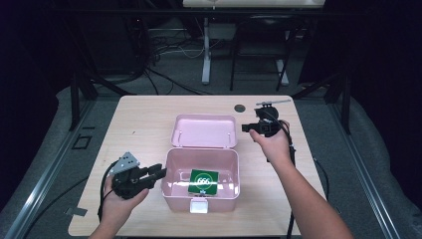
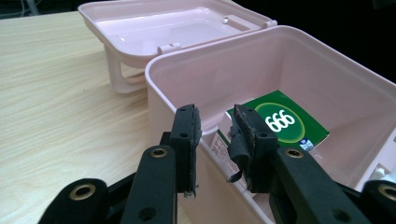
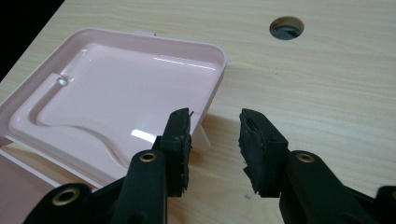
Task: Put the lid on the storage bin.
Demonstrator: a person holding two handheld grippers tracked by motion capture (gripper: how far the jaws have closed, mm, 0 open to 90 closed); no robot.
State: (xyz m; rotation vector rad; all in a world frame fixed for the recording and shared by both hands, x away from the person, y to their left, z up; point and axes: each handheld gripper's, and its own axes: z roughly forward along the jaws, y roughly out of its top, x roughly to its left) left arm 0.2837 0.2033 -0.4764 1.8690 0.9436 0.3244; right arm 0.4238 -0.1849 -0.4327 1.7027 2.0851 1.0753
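Wood table (image 1: pixel 144 124), L tool (image 1: pixel 160 173) straddling box wall (image 2: pixel 187 88) – ungripped

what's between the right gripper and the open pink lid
Nothing: in the right gripper view, only bare wooden table separates the right gripper from the pink lid.

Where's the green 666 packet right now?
The green packet marked 666 lies flat on the floor of the open pink plastic box, front-centre in the high view, just right of the left gripper.

Light wooden tabletop (image 1: pixel 144 124), round cable hole (image 1: pixel 240 108) near its far edge, white table leg (image 1: pixel 206 50) and what look like loose cables (image 1: pixel 164 50) on the dim floor behind
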